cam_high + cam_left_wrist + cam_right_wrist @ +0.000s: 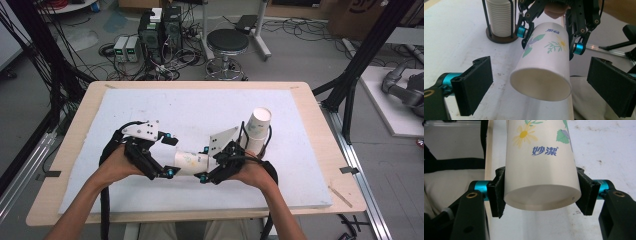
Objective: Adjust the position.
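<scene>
The right gripper (540, 195) has its jaws clamped on the base end of a paper cup (540, 165), held off the worktop (200, 107) on its side. The cup's long axis runs gripper to gripper, open mouth toward the left gripper (540, 85), whose jaws stand wide on either side of the rim, touching nothing. Behind, a cup stack (258, 131) sits in a wire holder. Beyond the worktop: a stool (227, 42), cables, electronics.

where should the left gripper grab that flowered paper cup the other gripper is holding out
Grip the paper cup just behind its open rim, coming straight on with the left gripper, one jaw on each side. The cup lies sideways, mouth toward it; the right gripper already clamps the base end, so the rim end is free.
</scene>
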Motion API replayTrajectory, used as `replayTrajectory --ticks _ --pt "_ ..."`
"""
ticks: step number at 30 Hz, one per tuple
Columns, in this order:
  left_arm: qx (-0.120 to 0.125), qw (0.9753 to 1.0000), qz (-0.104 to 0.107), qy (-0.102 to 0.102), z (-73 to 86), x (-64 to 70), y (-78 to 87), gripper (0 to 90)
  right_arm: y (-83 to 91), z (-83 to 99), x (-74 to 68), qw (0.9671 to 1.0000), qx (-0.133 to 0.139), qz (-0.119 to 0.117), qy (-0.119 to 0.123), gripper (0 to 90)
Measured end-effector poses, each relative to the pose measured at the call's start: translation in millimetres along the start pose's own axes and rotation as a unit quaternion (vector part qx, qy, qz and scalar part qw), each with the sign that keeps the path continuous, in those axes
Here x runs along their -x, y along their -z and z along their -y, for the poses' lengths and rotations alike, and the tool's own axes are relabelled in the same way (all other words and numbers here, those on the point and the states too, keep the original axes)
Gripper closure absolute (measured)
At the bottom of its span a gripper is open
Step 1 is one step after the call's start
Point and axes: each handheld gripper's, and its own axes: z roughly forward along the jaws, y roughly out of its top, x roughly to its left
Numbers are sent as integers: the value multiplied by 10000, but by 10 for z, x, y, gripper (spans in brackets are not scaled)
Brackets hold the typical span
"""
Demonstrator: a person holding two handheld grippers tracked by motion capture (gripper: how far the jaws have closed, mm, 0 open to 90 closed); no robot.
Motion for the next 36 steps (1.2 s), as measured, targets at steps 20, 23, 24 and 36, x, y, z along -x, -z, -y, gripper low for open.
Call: replayTrajectory --ticks 20,23,24,36 --pt "853 9963 -103 95 296 -15 31 64 37 233 -22 9949 908 161 -418 369" --pt "947 9954 -83 108 358 -18 20 64 32 273 -32 9933 1036 173 -482 368" --pt "961 9952 -70 141 395 -18 7 64 27 291 -33 9925 1110 139 -497 368" --pt "1311 9913 -43 99 559 -14 -83 64 67 462 -39 9830 1681 43 -735 368"
